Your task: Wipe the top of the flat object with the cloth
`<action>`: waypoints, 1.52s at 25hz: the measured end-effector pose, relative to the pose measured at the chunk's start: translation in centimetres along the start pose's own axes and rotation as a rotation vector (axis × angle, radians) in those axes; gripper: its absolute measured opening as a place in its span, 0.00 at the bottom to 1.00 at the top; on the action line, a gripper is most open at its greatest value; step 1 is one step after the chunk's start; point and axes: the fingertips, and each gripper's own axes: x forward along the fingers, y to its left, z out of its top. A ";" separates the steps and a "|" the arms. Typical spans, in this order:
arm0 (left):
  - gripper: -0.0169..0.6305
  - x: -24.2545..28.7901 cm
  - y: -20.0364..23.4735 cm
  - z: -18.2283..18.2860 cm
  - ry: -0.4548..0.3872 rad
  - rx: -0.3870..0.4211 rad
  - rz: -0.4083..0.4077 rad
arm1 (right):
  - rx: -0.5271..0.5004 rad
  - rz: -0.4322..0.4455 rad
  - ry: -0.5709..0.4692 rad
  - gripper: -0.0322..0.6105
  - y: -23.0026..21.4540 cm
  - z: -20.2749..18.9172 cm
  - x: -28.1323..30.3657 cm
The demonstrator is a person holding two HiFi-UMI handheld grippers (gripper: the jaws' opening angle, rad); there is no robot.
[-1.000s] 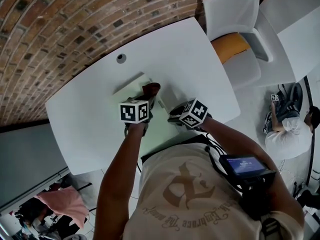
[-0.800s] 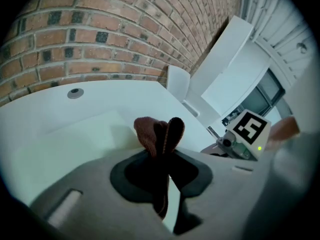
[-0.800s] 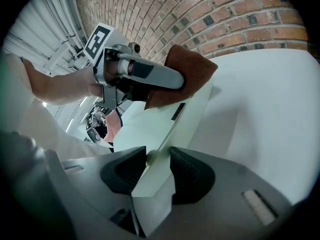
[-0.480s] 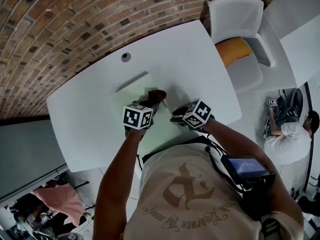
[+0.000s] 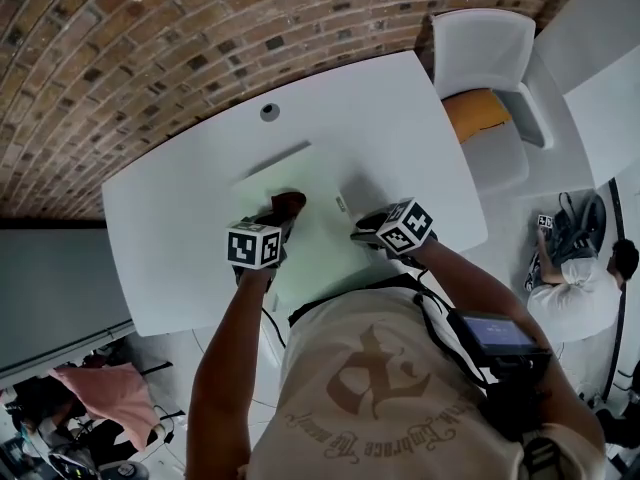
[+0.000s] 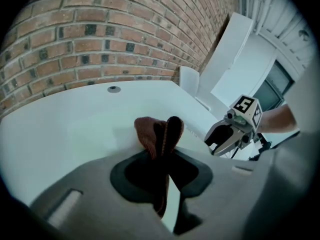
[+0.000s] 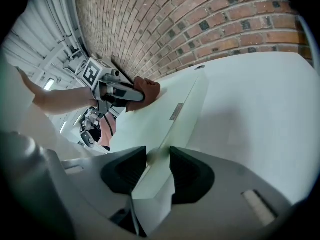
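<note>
Lengthwise, flat object (image 5: 322,220) runs from right tool (image 5: 363,236) toward wall (image 5: 150,48), cloth (image 5: 288,205) atop.

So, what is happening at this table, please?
A person works with two grippers. The left gripper holds a brown cloth down on the top of a pale flat board that lies on the white table. The right gripper clamps the board's near edge, apparently to steady it for wiping.
</note>
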 end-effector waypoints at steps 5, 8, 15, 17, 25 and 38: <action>0.14 -2.5 2.5 -2.1 -0.026 -0.057 0.063 | 0.006 -0.010 -0.010 0.29 0.0 -0.1 0.1; 0.14 -4.0 3.8 -3.5 -0.038 -0.085 0.110 | 0.004 -0.018 -0.016 0.29 0.0 0.0 0.1; 0.14 -5.8 4.1 -6.5 -0.058 -0.147 0.174 | 0.011 -0.021 -0.034 0.29 0.2 0.1 0.0; 0.14 -5.4 3.1 -6.6 -0.070 -0.171 0.160 | 0.017 -0.016 -0.040 0.29 0.2 0.1 0.0; 0.14 -1.5 -2.3 -4.4 -0.051 -0.120 0.041 | 0.028 -0.025 -0.063 0.28 0.4 0.2 -0.1; 0.14 2.7 -8.1 -0.7 -0.021 -0.017 -0.102 | 0.028 -0.018 -0.082 0.24 0.7 0.7 -1.2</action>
